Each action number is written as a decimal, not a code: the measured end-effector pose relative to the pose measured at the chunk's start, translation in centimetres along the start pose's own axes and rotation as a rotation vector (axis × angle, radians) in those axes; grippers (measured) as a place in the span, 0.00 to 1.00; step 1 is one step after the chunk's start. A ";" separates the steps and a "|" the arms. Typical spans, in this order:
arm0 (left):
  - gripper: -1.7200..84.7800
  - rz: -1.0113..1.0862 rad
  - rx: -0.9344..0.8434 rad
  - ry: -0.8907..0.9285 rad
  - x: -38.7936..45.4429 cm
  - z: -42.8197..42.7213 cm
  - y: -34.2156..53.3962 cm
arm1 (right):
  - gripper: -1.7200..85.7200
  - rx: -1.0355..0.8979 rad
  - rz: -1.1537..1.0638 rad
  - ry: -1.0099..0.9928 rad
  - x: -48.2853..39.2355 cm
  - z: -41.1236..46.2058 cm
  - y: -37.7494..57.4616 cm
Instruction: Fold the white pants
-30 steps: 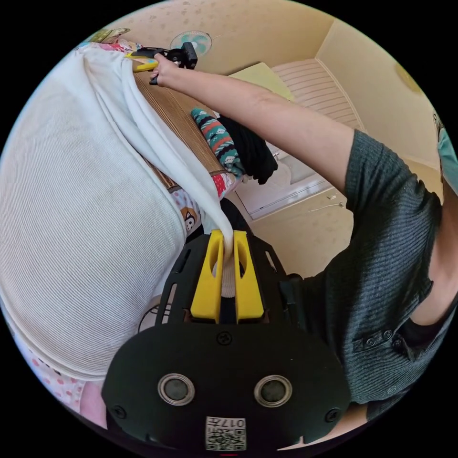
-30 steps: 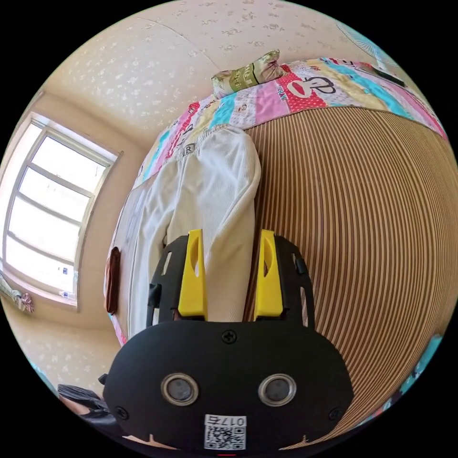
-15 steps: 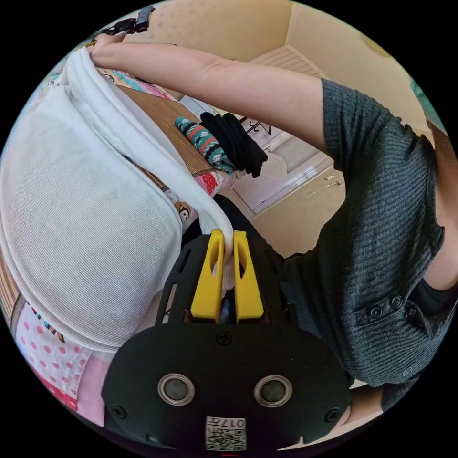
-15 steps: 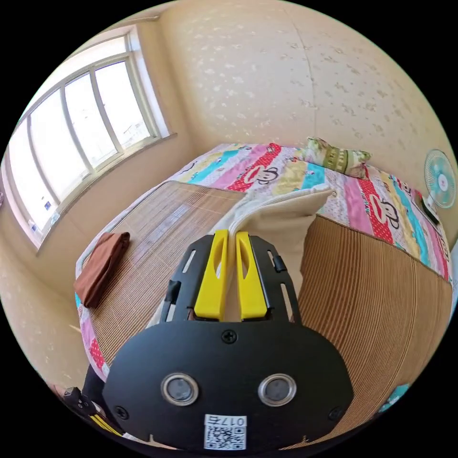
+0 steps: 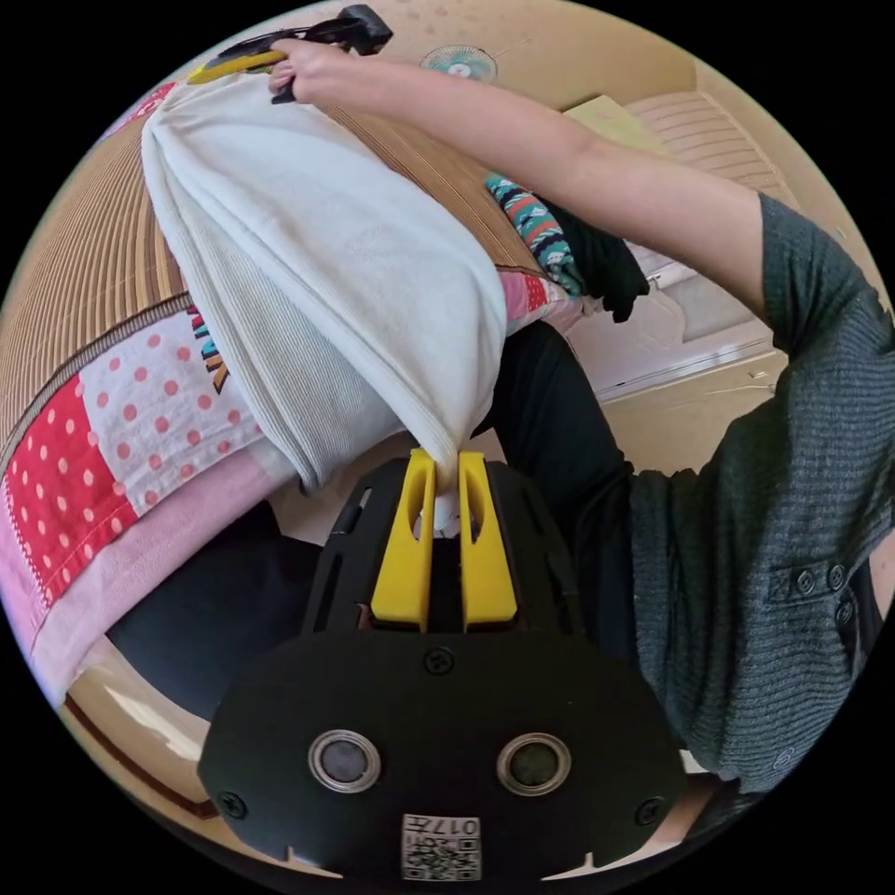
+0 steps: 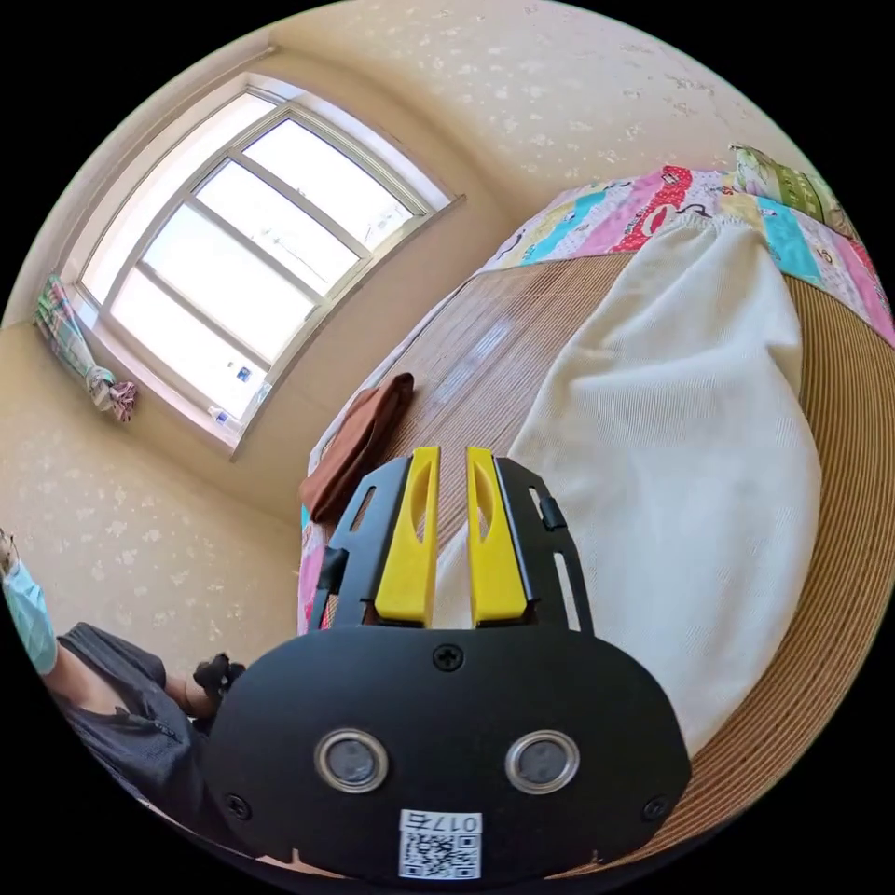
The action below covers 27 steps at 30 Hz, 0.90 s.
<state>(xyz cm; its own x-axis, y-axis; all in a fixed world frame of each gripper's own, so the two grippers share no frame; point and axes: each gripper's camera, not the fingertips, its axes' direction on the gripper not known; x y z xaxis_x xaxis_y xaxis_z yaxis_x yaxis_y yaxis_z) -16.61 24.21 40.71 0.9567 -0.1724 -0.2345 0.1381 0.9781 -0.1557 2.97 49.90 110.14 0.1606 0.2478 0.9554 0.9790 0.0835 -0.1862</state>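
The left gripper point(image 5: 445, 466) has its jaws pinched tight on a bunched corner of the white pants point(image 5: 345, 270), with the fabric fanning out from the pinch and stretching up across the left gripper view. That corner hangs off the edge of the bed, over the patchwork sheet point(image 5: 112, 438), so it's probably being held taut to keep the fold line straight.

The right gripper point(image 6: 452, 522) is a different story. In the right gripper view its jaws sit close together with a narrow gap. White cloth shows at the base of that gap, but whether the jaws actually press on anything is hard to say. In the left gripper view that same gripper sits at the far end of the cloth in the person's hand point(image 5: 303, 65), so it looks like it's holding that end up.

Most of the pants lie spread over the bamboo mat point(image 6: 839, 578) on the bed, looking already doubled over. A brown folded garment point(image 6: 359, 443) lies well apart near the window point(image 6: 242, 252), and a small stack of dark and patterned clothes point(image 5: 569, 247) waits by the person's arm.
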 end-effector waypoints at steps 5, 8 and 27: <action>0.13 -0.085 0.093 0.034 -1.5 -0.9 -0.9 | 0.09 -0.041 0.038 0.058 -2.4 -7.8 15.2; 0.15 -0.144 0.165 0.007 -2.7 -2.0 -1.8 | 0.10 -0.033 0.138 0.177 -3.8 -11.6 24.0; 0.07 -0.351 0.155 -0.078 -5.7 -5.2 -1.5 | 0.12 0.080 0.379 0.179 -6.0 -16.5 39.9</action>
<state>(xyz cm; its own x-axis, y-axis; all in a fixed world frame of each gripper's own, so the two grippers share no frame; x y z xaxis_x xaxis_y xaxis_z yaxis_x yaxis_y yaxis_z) -23.62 23.07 37.28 0.8603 -0.4958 -0.1184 0.4915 0.8684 -0.0653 43.15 35.79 100.77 0.5335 0.1046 0.8393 0.8347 0.0950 -0.5425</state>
